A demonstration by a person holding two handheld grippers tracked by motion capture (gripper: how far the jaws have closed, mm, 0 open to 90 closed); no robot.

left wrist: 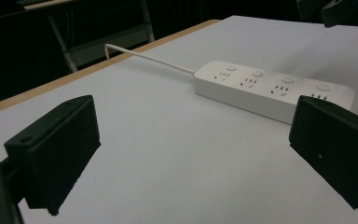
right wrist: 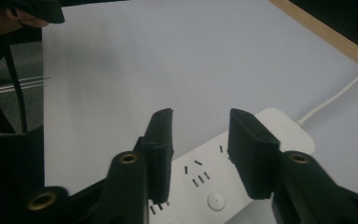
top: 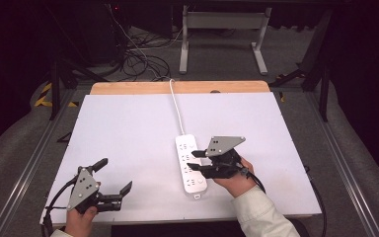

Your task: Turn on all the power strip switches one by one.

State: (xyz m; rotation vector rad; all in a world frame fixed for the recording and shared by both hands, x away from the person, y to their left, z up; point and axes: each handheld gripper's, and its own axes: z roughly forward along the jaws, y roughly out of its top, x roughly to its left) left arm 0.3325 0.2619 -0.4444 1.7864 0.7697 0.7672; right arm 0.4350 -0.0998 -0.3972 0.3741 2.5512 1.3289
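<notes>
A white power strip (top: 191, 168) with several sockets and round buttons lies lengthwise on the white table top (top: 128, 128). Its white cable (top: 176, 106) runs off the far edge. My right gripper (top: 195, 160) hovers over the strip's middle from the right, jaws open and pointing left with nothing between them. In the right gripper view the gripper (right wrist: 200, 116) frames the strip (right wrist: 200, 163), with a button just below. My left gripper (top: 114, 177) sits near the front left corner, wide open and empty. In its own view the left gripper (left wrist: 191, 140) faces the strip (left wrist: 270, 88) across bare table.
A bare wooden strip (top: 177, 87) edges the table's far side. Beyond it stand a white table frame (top: 222, 29) and loose floor cables (top: 138, 54). Metal rails (top: 29, 163) flank the table's sides. The person's light sleeve (top: 261, 212) enters at the bottom right.
</notes>
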